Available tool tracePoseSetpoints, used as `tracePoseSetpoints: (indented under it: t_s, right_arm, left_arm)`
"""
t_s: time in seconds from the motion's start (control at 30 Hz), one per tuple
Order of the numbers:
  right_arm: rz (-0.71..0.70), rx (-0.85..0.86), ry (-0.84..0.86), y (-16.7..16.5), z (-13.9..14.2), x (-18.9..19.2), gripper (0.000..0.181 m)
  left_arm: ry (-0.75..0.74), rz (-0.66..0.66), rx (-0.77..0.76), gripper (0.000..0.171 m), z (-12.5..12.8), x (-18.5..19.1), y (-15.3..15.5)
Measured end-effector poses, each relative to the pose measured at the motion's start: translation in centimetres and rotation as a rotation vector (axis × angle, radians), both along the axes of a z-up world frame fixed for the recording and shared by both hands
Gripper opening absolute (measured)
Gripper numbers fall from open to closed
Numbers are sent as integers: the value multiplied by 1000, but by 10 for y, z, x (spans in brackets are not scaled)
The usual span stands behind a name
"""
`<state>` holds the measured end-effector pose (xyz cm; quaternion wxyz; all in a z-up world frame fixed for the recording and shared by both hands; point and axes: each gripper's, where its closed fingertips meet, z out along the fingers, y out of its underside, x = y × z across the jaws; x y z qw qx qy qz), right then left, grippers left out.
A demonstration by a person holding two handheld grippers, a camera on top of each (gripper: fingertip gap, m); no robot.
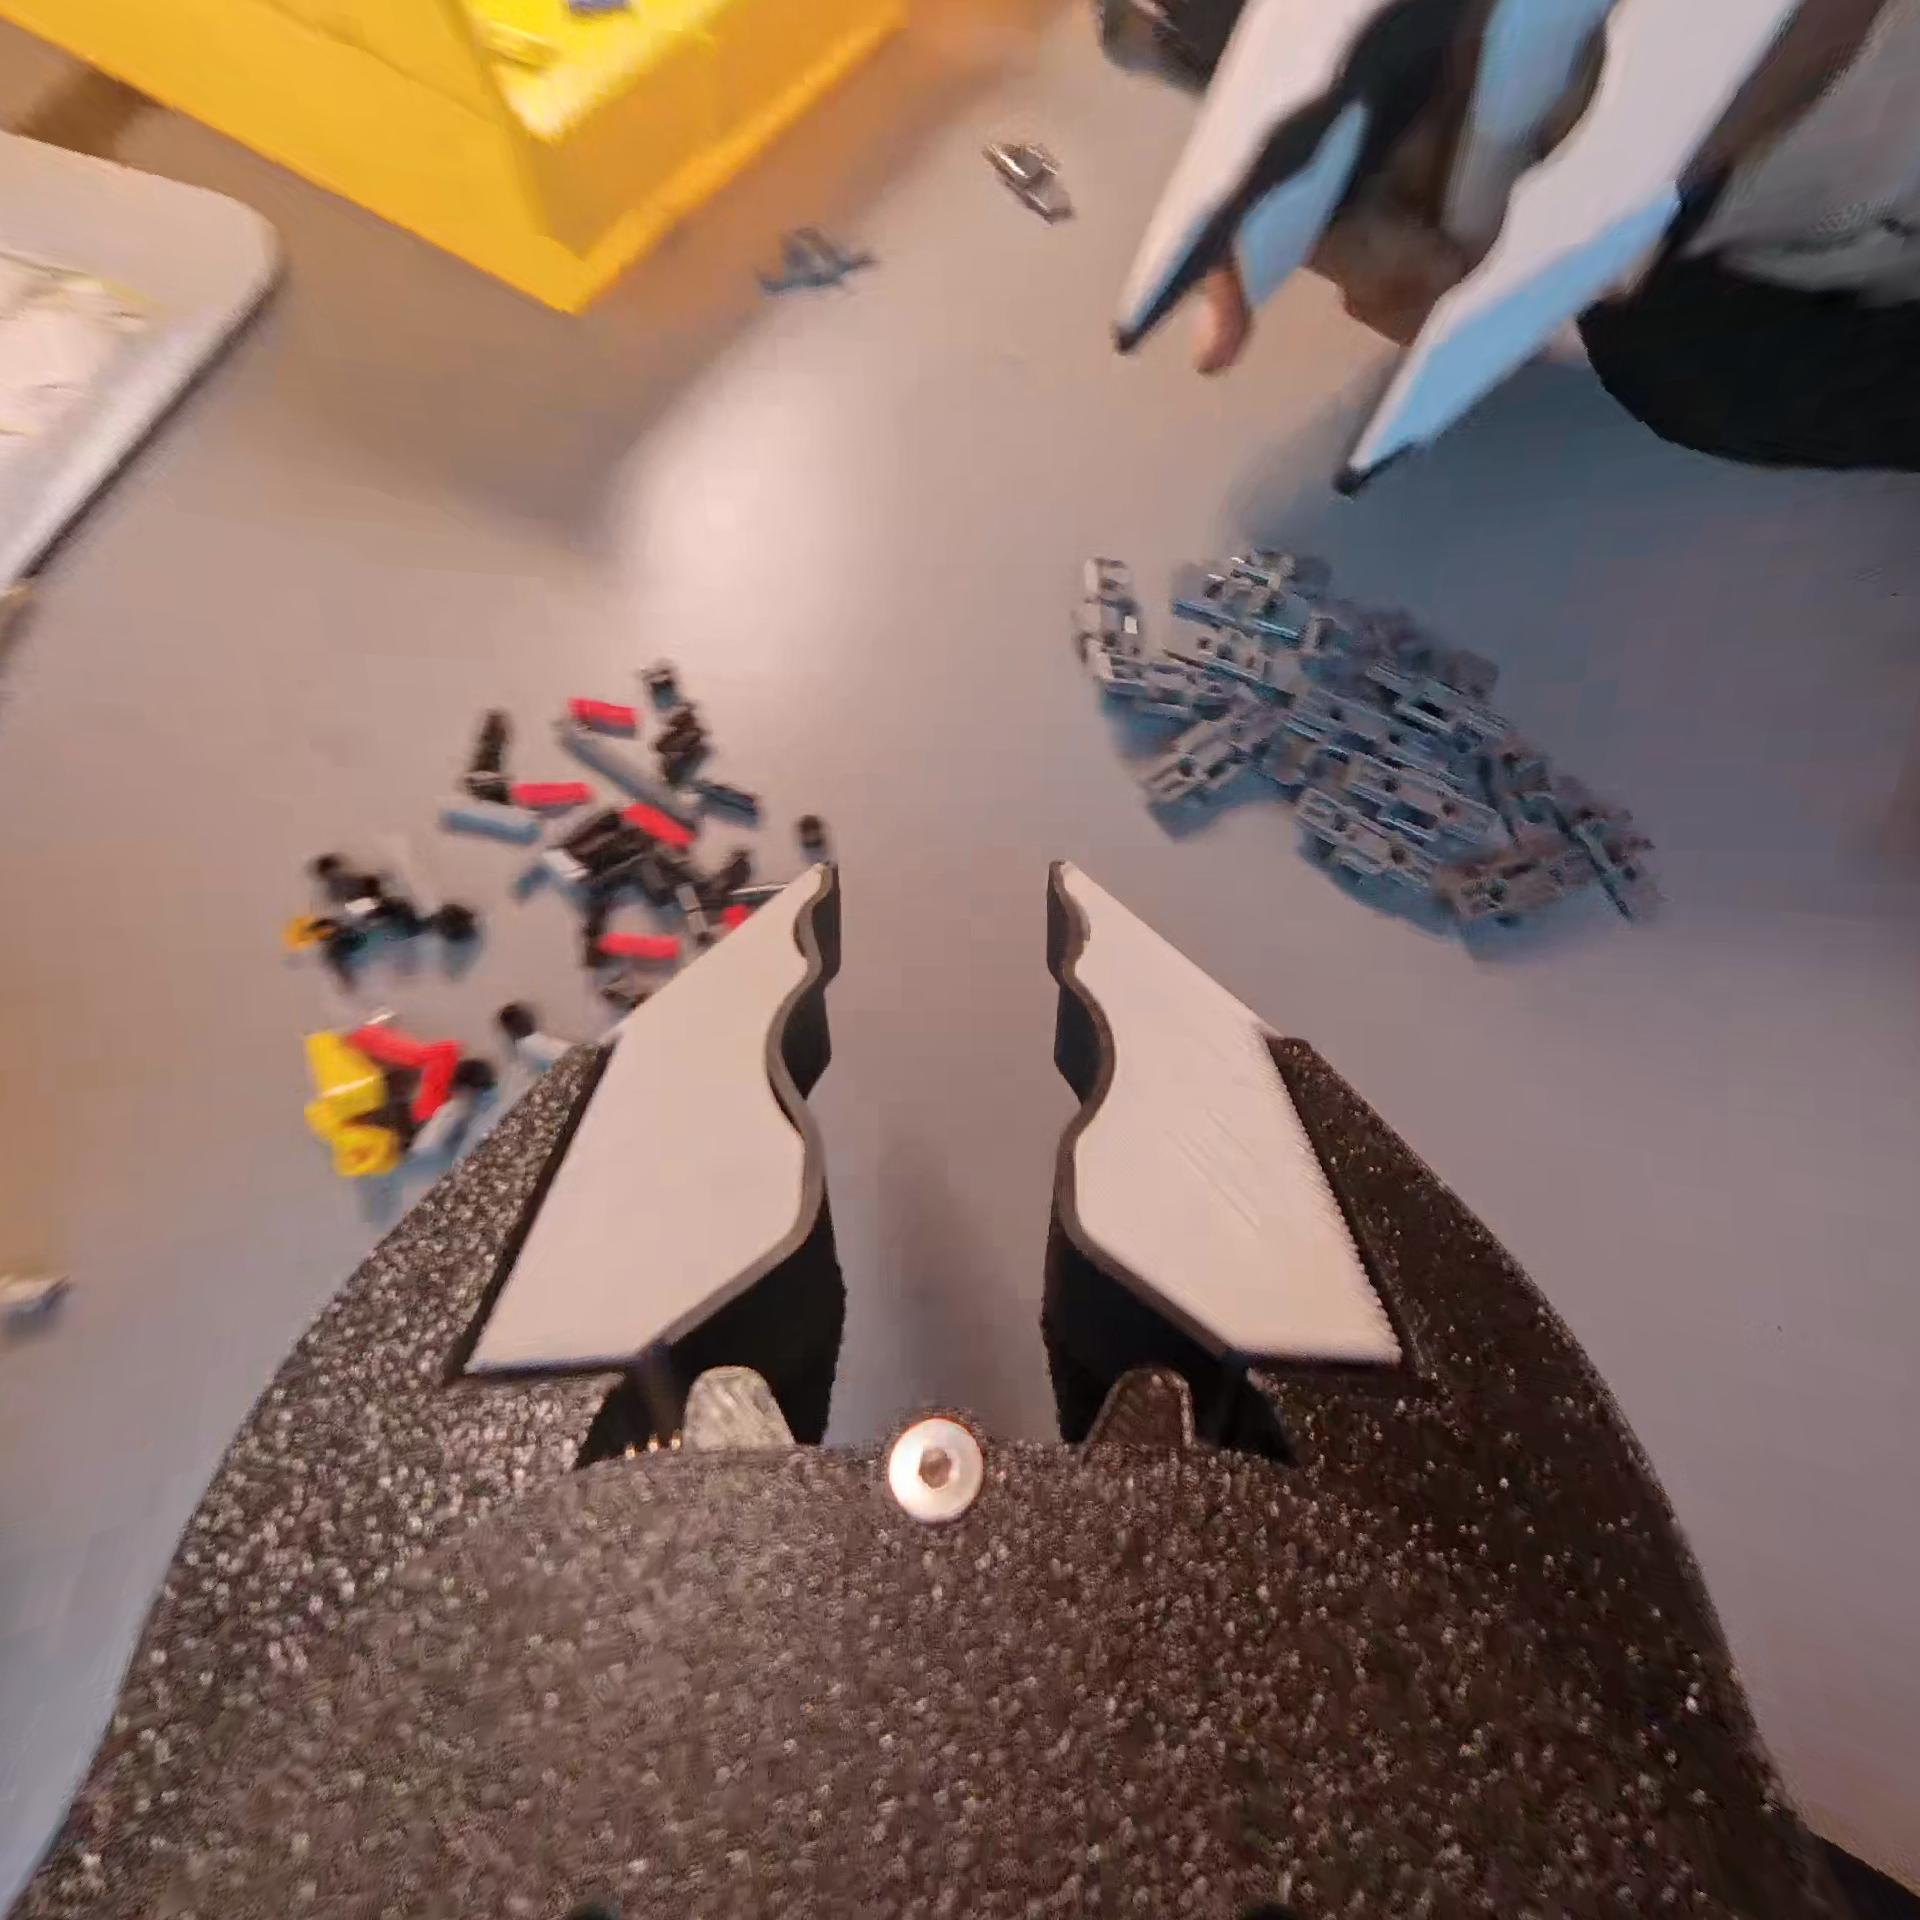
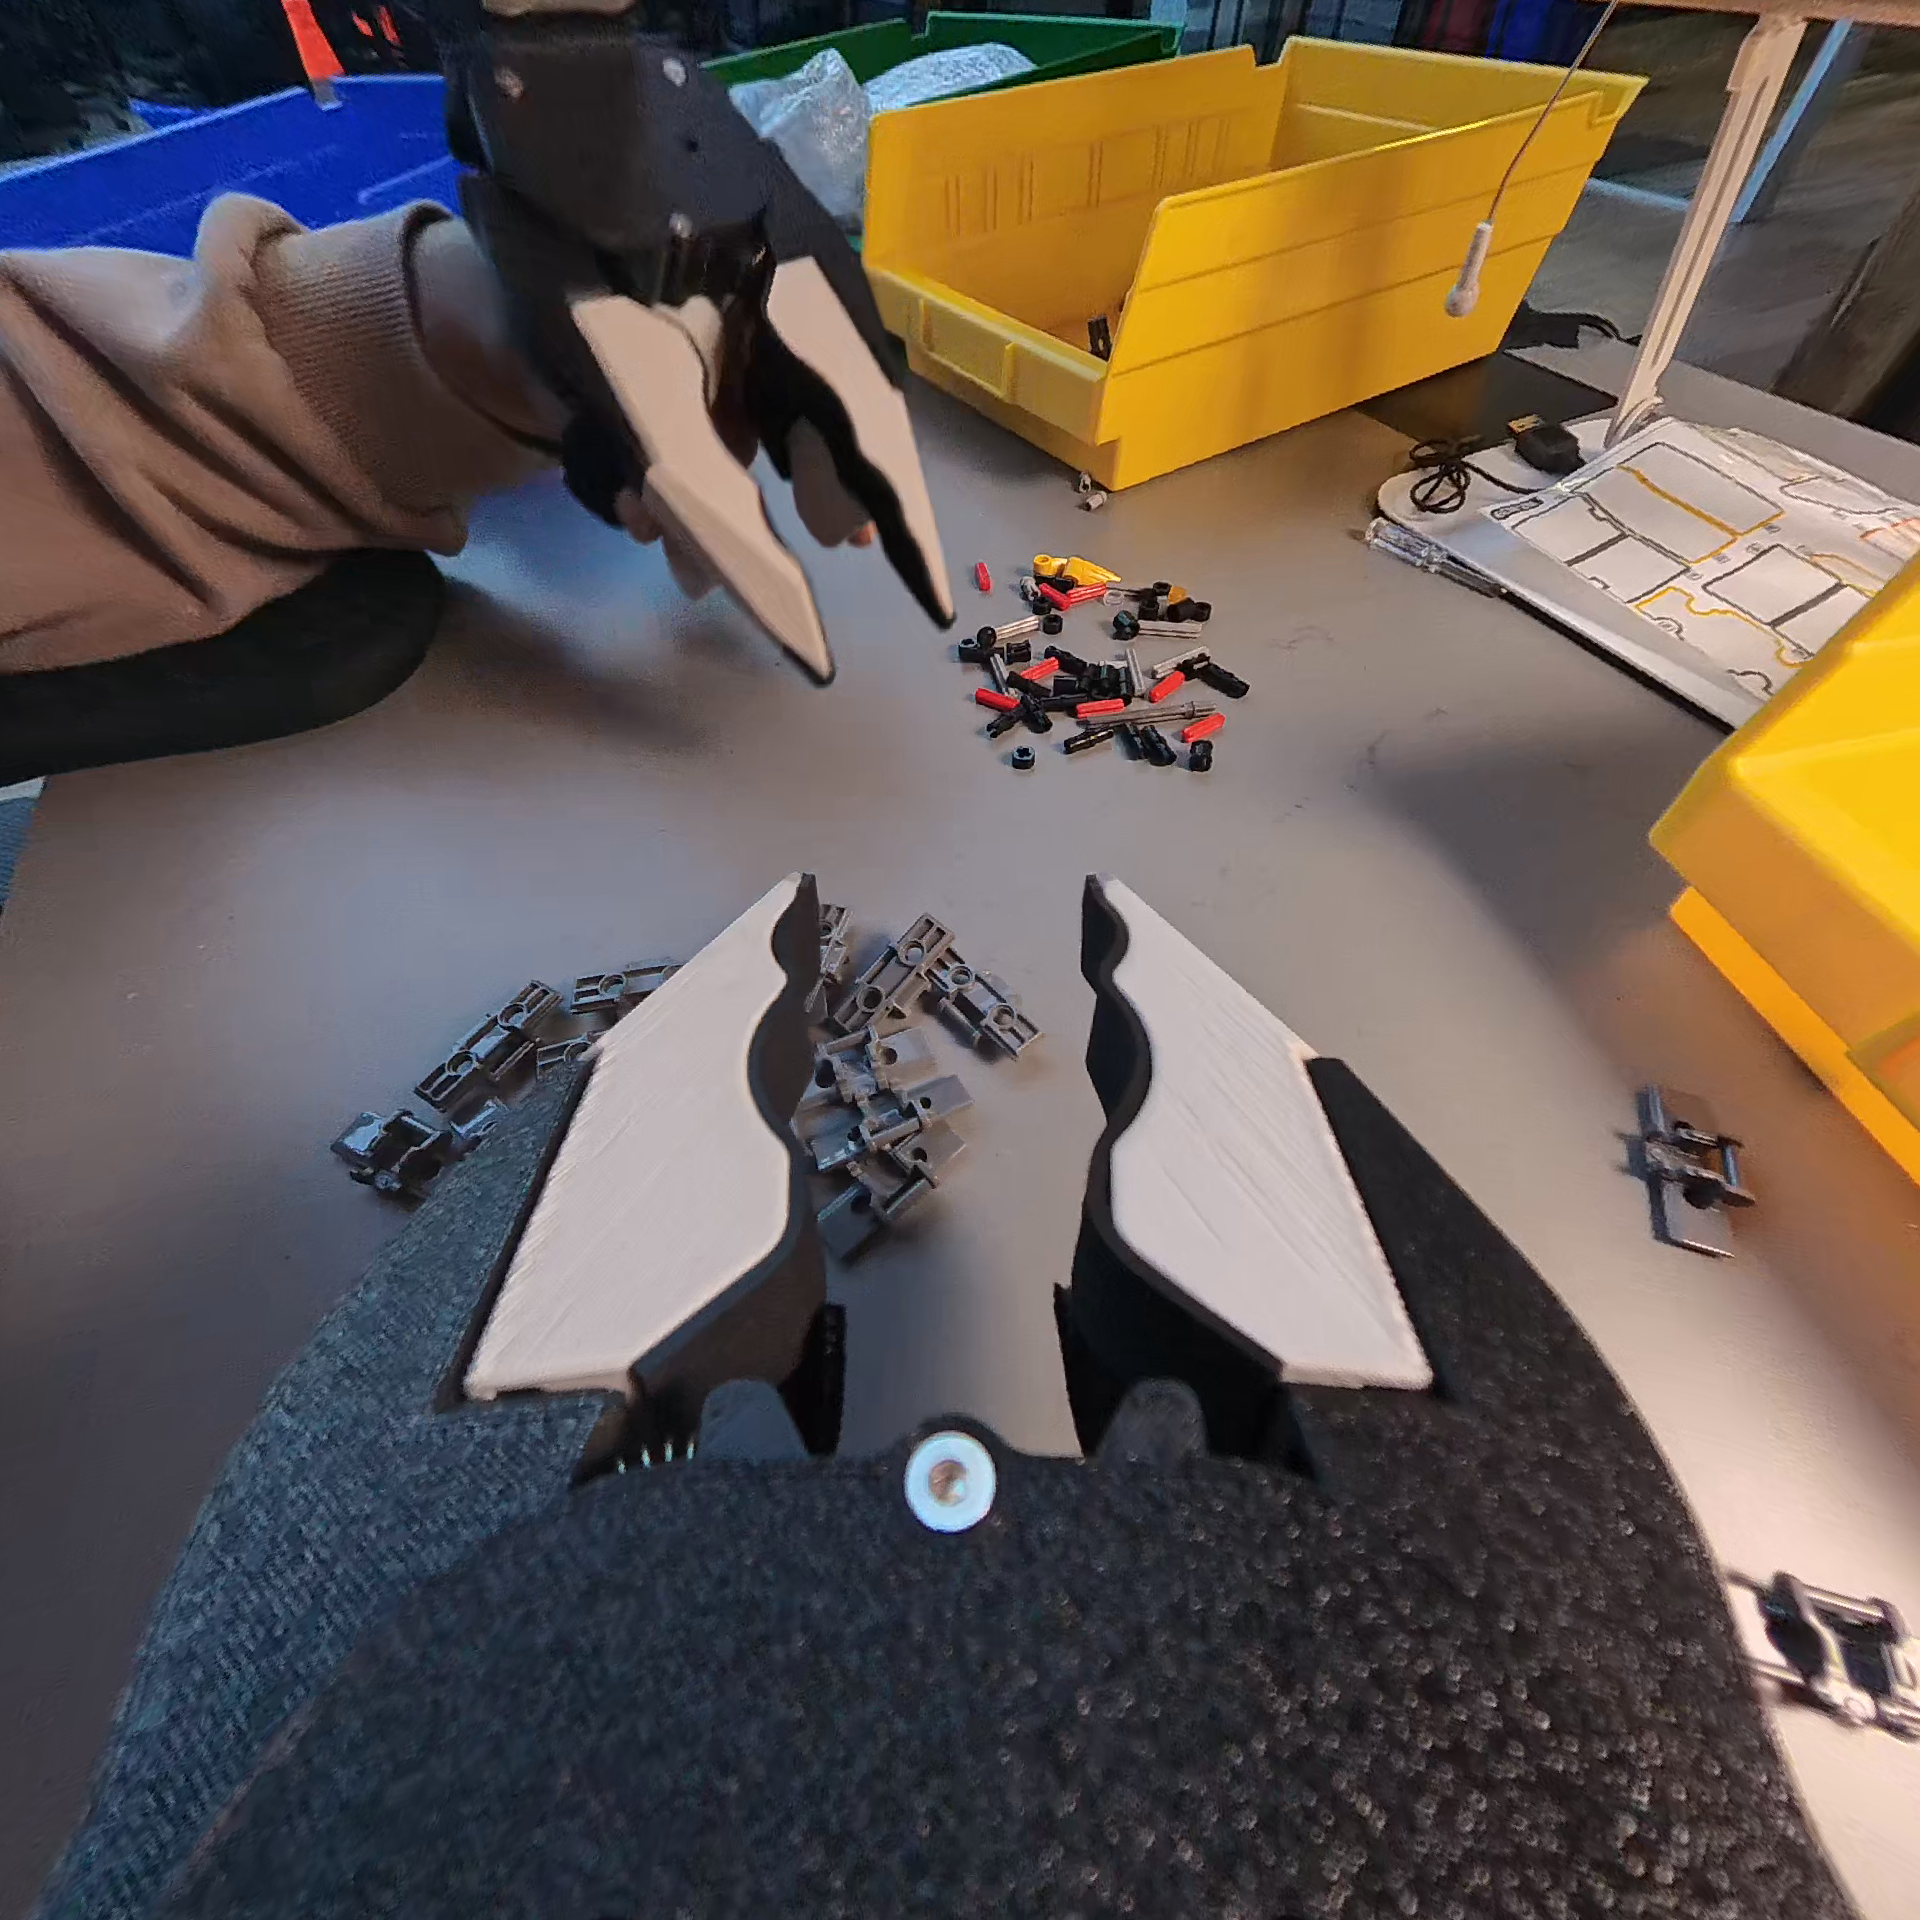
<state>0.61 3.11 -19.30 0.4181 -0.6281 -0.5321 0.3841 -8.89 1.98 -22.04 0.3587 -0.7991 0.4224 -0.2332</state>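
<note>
Left gripper [image 1: 943,883] fingers spread, empty, above table [image 1: 935,540] near mixed pins [image 1: 623,831]; right gripper [image 2: 945,894] spread, seemingly empty, over grey links [image 2: 883,1081].

My left gripper [image 1: 943,883] stood with its two pale fingers spread apart and nothing between them, tips pointing forward and down. My right gripper [image 2: 948,899] was spread about as wide, also holding nothing. Seen from the right wrist, the left one hung ahead and to the left, angled steeply down, gripped in my left hand [image 2: 727,457], with a beige sleeve [image 2: 239,416] on the forearm behind it. From the left wrist, the right gripper showed blurred, ahead and to the right.
</note>
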Motion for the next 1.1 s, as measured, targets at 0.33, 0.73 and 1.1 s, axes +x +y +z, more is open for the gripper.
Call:
tracePoseSetpoints:
  t_s: [0.33, 0.73, 1.1]
  right_arm:
    - [-7, 1, -5, 3, -1, 1, 49]
    - [-17, 13, 11, 5, 5, 3, 49]
    - [-18, -6, 4, 7, -1, 2, 50]
  left_arm:
    - [99, -265, 6, 39, -35, 67, -29]
    - [65, -32, 229, 16, 21, 22, 15]
    - [106, 965, 277, 16, 38, -229, 108]
